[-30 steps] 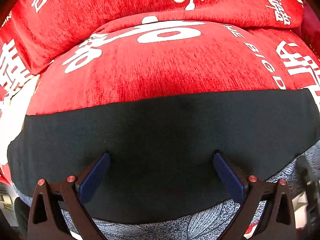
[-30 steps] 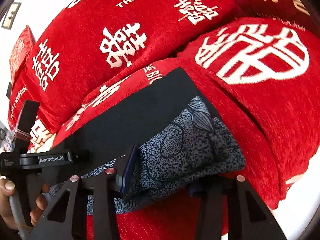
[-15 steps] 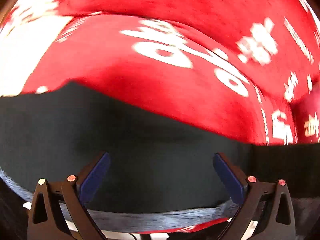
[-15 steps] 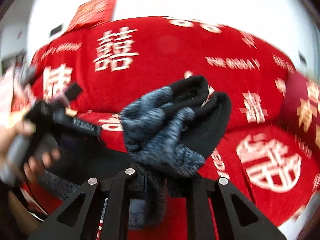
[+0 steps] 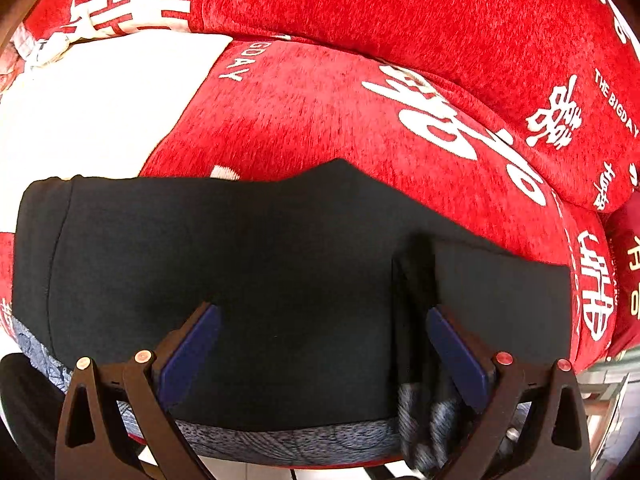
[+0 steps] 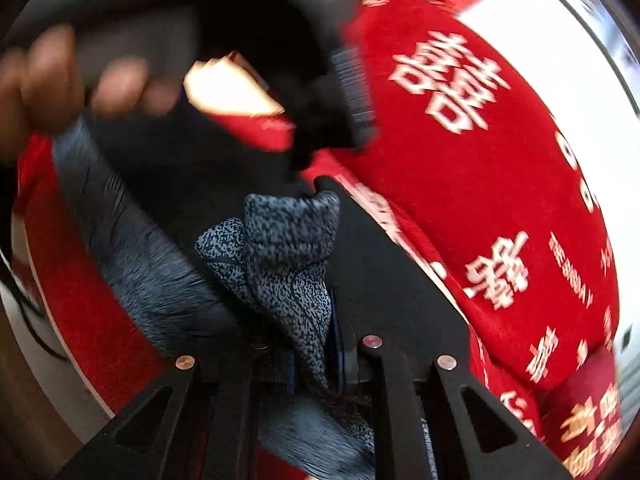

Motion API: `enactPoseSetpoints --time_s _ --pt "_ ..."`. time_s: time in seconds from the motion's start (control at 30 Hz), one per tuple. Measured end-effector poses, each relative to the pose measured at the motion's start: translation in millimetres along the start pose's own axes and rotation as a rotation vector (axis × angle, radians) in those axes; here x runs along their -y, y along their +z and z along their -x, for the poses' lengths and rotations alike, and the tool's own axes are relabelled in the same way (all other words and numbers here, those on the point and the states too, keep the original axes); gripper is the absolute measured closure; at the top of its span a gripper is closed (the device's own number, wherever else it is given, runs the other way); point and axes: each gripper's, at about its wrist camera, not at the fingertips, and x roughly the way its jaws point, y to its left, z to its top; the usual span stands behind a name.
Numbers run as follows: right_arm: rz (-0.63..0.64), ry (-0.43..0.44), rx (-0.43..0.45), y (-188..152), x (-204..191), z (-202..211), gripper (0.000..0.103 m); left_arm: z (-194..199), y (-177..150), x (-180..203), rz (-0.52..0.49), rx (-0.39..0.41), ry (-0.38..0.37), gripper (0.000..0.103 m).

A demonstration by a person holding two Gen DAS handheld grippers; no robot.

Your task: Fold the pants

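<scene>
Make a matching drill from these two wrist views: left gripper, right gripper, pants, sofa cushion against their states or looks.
Things:
1. left gripper
2. right gripper
3. pants
4. sofa cushion

States:
A. red with white characters
B. shut on a bunched fold of cloth
C. open above flat black cloth
D. black outside, blue-grey speckled inside

Pairs: 1-C, 2-B, 3-D, 4-A

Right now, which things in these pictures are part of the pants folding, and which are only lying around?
Part of the job:
- pants, black with a blue-grey patterned side
- right gripper, shut on a bunched fold of the pants
- left gripper, open over the black cloth

Only lying around:
- red seat cushion
- red back cushion
- dark red pillow
</scene>
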Motion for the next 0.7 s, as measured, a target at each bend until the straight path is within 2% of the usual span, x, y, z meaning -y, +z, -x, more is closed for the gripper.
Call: enactPoseSetpoints --time_s 0.13,0.2,0.23,0.3,0.4,0.47,0.5,0.57,0.63,0.7 --pt "0.039 -0.016 -0.048 -3 -11 -7 0.084 -7 -3 3 -0.016 -0.014 -0.029 0.0" --pt "0.069 -0.033 -0.057 -5 -11 -1 0.063 -10 -5 7 -0.029 -0.023 -0.042 0.0" --pt "0.065 -0.044 -0.049 -6 -9 5 0.056 -10 -5 10 -0.04 -0.02 -0.045 0.0" --pt "-0.02 0.002 -0.017 -10 9 32 0.024 -6 -5 16 -0.056 -0.007 -0.05 0.0" --pt "-0.126 0.002 0.042 -24 36 72 0.02 4 -5 29 -0.093 0.017 -0.03 0.0" --pt "-0.183 -0.085 0.014 -40 52 85 0.018 12 -7 43 -0.12 0.03 -0.043 0.0" --pt "-0.213 -0.16 -0.034 -53 62 84 0.016 14 -8 49 -0.128 0.029 -0.06 0.0" --pt "-0.239 -0.225 -0.125 -74 72 76 0.016 20 -14 71 -0.167 0.024 -0.116 0.0" --pt "-0.285 -0.223 -0.217 -94 82 63 0.016 26 -18 93 -0.226 0.021 -0.135 0.0" --pt "-0.313 -0.201 -0.252 -102 85 57 0.016 40 -19 106 -0.257 0.064 -0.107 0.0"
